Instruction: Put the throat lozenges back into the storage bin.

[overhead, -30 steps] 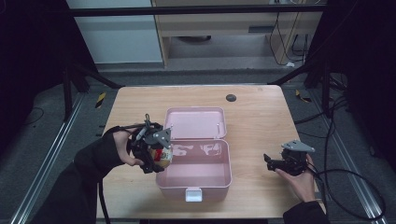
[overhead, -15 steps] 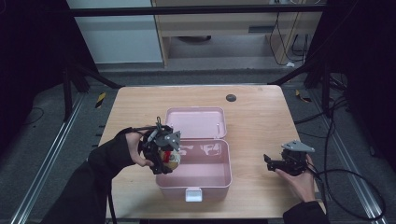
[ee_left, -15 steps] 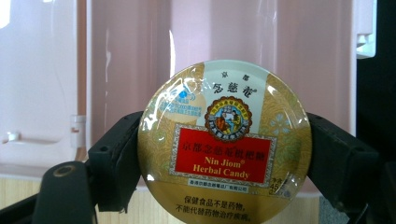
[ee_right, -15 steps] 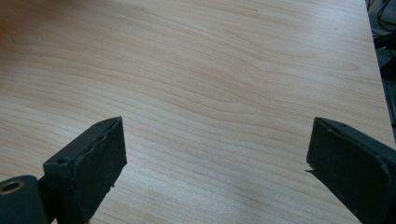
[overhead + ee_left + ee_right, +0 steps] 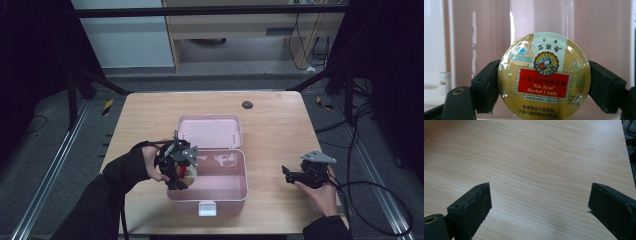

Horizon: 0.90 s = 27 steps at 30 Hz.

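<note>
A round gold and red tin of herbal candy (image 5: 544, 76) sits clamped between the two black jaws of my left gripper (image 5: 544, 87), with the pink inside of the box behind it. From above, the left gripper (image 5: 181, 170) holds the candy tin (image 5: 188, 173) over the left edge of the open pink box (image 5: 220, 187). The box lid (image 5: 210, 131) lies open toward the far side. My right gripper (image 5: 291, 176) rests low at the right of the table, open, with bare wood between its fingers (image 5: 474, 205).
A small dark round mark (image 5: 247, 104) lies near the table's far edge. The wooden table (image 5: 140, 120) has bare room on the left and right of the box. A white latch (image 5: 207, 208) is at the box front.
My left gripper has carried the candy tin rightward, from beside the box to over its left edge. The right gripper has stayed put.
</note>
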Tool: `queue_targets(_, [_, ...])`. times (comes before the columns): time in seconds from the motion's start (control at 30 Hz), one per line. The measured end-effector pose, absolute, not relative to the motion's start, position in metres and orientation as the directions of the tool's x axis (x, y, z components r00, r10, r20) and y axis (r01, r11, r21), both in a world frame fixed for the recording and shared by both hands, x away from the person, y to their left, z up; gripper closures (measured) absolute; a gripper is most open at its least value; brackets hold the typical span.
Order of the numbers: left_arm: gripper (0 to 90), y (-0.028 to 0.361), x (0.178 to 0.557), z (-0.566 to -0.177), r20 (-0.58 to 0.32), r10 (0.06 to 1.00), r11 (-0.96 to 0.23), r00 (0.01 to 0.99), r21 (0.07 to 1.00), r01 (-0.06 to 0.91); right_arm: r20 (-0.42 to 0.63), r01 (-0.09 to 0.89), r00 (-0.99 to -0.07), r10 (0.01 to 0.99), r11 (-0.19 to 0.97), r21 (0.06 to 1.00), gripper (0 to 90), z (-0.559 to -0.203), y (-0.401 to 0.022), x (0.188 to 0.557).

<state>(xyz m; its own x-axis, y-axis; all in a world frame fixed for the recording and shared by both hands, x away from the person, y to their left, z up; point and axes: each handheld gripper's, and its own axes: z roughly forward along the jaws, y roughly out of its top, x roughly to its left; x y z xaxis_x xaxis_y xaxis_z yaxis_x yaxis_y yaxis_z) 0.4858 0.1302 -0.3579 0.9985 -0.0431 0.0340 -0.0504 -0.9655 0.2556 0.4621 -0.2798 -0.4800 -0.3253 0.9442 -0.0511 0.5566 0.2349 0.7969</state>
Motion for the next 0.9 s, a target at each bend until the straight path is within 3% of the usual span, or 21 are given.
queue_targets(0.9, [19.1,0.130,0.485,-0.395,-0.009,-0.040,-0.972,0.999,0.231,-0.037,-0.070,0.554,-0.340,0.938,0.259,0.791,5.0,-0.482,-0.278,0.463])
